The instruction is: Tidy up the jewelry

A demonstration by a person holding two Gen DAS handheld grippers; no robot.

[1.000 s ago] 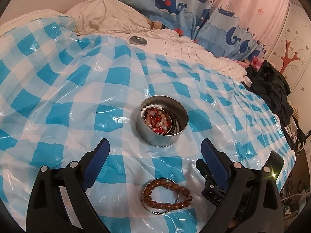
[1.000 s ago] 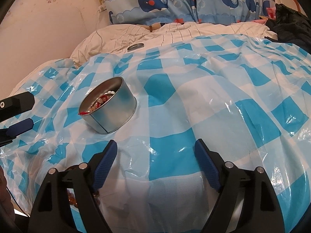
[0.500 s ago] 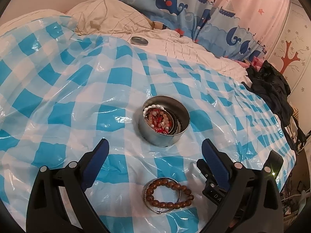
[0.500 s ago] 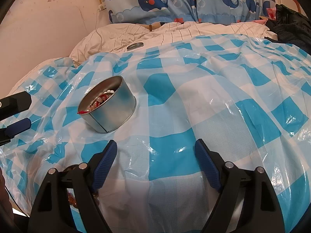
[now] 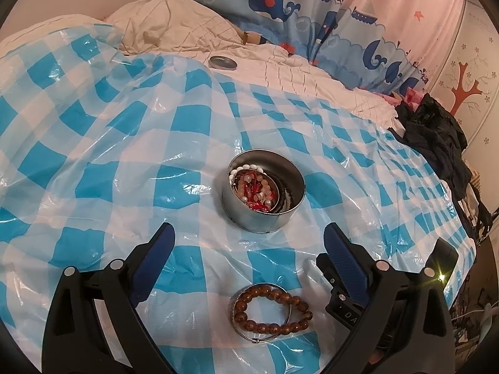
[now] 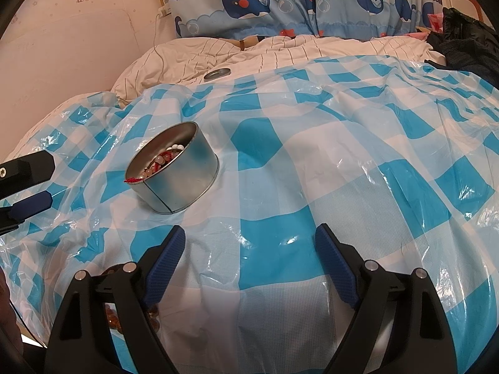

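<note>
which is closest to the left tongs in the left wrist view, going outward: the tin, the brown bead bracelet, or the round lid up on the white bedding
1. Brown bead bracelet, lying between the left tongs, low in the view.
2. Tin, just beyond the tips, centre, holding beads.
3. Round lid, far back on the white bedding.

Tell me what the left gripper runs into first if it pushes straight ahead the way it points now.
Probably the round metal tin of beaded jewelry, which sits centred ahead of the open left gripper. The brown bead bracelet lies nearer, low between the fingers, so the gripper might pass over it; depth is hard to judge.
</note>
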